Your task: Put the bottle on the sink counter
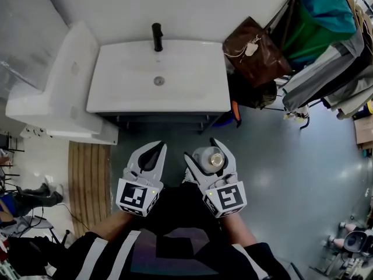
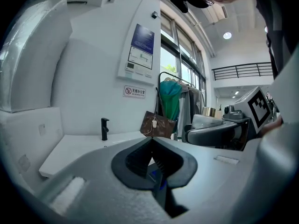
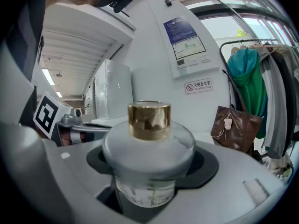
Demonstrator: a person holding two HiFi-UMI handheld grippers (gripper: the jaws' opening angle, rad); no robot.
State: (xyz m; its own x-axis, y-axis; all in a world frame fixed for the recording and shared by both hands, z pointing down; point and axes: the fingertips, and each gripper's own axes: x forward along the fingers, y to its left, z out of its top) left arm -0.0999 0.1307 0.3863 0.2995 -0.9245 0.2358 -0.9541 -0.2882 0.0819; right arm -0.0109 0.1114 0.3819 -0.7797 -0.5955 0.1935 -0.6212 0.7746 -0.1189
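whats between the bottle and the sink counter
Head view: nothing stands between the bottle and the sink counter, only bare grey floor.

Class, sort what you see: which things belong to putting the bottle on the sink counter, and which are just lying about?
In the job: bottle, right gripper holding it, sink counter.
Lying about: brown bag, hanging clothes, wooden mat, idle left gripper.

We see a small wall sign (image 3: 198, 85) with a red no-smoking symbol and Chinese characters, at one o'clock from the bottle (image 3: 148, 146), a blue-topped notice (image 3: 187, 43) at the sign's twelve o'clock, its print too small for us, the bottle's label (image 3: 142, 192) unreadable
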